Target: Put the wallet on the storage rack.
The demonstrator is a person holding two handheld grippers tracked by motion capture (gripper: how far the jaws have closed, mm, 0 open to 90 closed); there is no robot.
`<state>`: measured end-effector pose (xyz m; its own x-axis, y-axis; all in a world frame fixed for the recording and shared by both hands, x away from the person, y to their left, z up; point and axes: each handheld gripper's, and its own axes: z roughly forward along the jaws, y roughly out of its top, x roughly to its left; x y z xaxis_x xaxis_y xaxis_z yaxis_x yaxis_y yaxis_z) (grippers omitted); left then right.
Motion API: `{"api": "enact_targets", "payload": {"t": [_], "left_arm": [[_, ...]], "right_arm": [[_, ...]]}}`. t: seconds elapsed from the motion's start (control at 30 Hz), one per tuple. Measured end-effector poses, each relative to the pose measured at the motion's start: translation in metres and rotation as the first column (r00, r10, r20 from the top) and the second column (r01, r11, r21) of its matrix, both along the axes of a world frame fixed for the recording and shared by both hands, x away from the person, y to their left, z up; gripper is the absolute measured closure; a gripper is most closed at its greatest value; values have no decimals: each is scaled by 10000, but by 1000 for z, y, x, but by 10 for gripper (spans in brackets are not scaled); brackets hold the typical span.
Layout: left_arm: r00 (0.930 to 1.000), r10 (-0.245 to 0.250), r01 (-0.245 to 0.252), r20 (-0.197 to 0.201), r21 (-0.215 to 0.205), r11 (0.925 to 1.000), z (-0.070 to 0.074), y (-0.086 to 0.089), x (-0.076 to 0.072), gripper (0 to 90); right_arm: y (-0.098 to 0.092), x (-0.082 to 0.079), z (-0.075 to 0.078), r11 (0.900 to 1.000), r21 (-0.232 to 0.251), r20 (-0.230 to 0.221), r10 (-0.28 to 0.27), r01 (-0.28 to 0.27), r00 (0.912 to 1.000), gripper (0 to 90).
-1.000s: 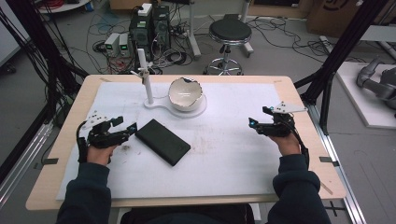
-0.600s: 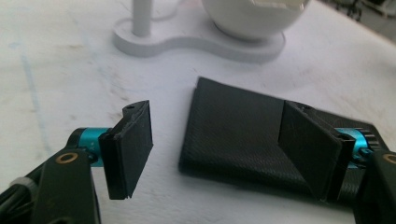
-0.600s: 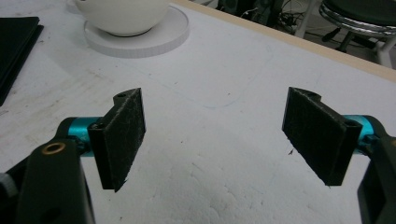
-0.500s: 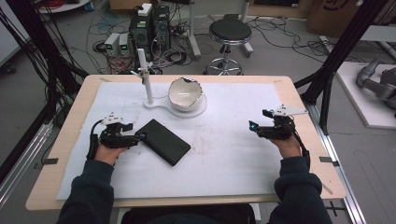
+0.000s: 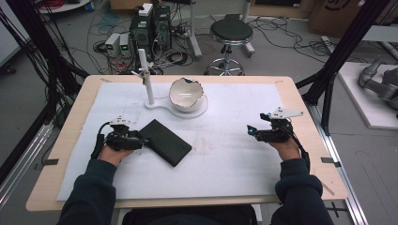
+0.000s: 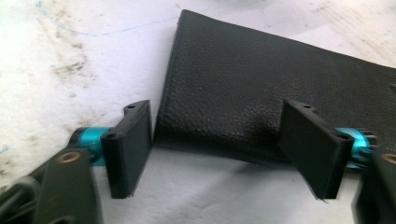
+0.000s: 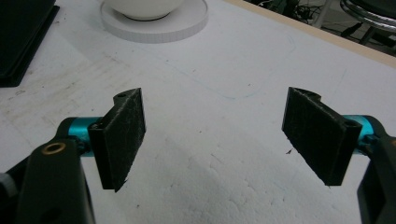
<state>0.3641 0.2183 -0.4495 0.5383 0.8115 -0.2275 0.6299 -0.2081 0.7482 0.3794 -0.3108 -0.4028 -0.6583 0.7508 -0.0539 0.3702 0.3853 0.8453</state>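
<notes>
A flat black leather case lies slantwise on the white mat, left of the middle. My left gripper is level at its left end. In the left gripper view a corner of the case sits between the jaws of the left gripper. The jaws have just been closing: one pad meets the short edge, the other presses the long edge, where the leather creases. My right gripper rests at the right of the mat. The right gripper is open, with bare mat between its jaws.
A white bowl sits on a round white base with an upright post at the back of the table. From the right gripper view the base and the case lie ahead. A stool and computers stand beyond.
My left hand has moved right across the mat and sunk a little, bringing its jaws onto the case's left corner. The right hand has stayed put.
</notes>
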Motion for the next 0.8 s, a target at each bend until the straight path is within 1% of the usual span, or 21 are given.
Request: {"api": "enact_targets", "payload": {"t": [0.1, 0.17, 0.27, 0.3, 0.33, 0.37, 0.4, 0.47, 0.5, 0.53, 0.57, 0.6, 0.67, 0.73, 0.77, 0.8], "left_arm": [[9998, -172, 172, 88, 42, 9998, 0, -7, -1, 272], [9996, -242, 240, 172, 121, 9996, 0, -13, -2, 273], [9984, -412, 404, 387, 213, 9990, 0, -22, -2, 277], [9979, -490, 478, 432, 280, 9985, 0, -25, -2, 279], [9972, -577, 560, 484, 352, 9978, 0, -27, -2, 281], [9967, -595, 576, 552, 347, 9977, 0, -30, -2, 281], [9961, -650, 628, 596, 391, 9973, 0, -31, -1, 282], [9956, -680, 652, 641, 439, 9969, 0, -33, -1, 282], [9956, -687, 660, 645, 422, 9969, -1, -33, -1, 283], [9955, -698, 674, 647, 397, 9969, -1, -33, -1, 283], [9955, -711, 687, 629, 398, 9968, -1, -32, 0, 283], [9956, -696, 673, 628, 383, 9970, -1, -32, 0, 283], [9957, -697, 677, 612, 345, 9971, -1, -33, 0, 282], [9956, -723, 703, 602, 357, 9969, -1, -33, 1, 283], [9957, -700, 681, 614, 318, 9972, -1, -33, 1, 283], [9955, -718, 696, 621, 368, 9969, -1, -33, 1, 283]], "right_arm": [[5, -1, -1, 9999, -89, -31, 140, -140, 9999, 217], [7, -1, -1, 9995, -168, 50, 258, -257, 9997, 217], [10, -3, 0, 9992, -102, 119, 395, -394, 9991, 217], [12, -3, 0, 9988, -64, 134, 479, -478, 9988, 217], [18, -4, -1, 9976, -96, 166, 689, -688, 9975, 218], [18, -4, -1, 9976, -96, 166, 689, -688, 9975, 218], [22, -5, -1, 9968, -72, 160, 792, -791, 9967, 217], [32, -7, -2, 9936, -73, 231, 1132, -1131, 9933, 218], [43, -9, -2, 9876, -188, 449, 1568, -1561, 9866, 219], [43, -9, -2, 9876, -188, 449, 1568, -1561, 9866, 219], [48, -10, -3, 9841, -248, 542, 1769, -1758, 9827, 236], [52, -11, -3, 9819, -267, 526, 1889, -1877, 9806, 258], [65, -14, -5, 9704, -452, 620, 2399, -2374, 9688, 285], [77, -15, -9, 9570, -608, 501, 2869, -2838, 9567, 288], [83, -16, -11, 9521, -658, 433, 3018, -2988, 9524, 290], [89, -17, -12, 9452, -726, 408, 3217, -3183, 9460, 299]]}}
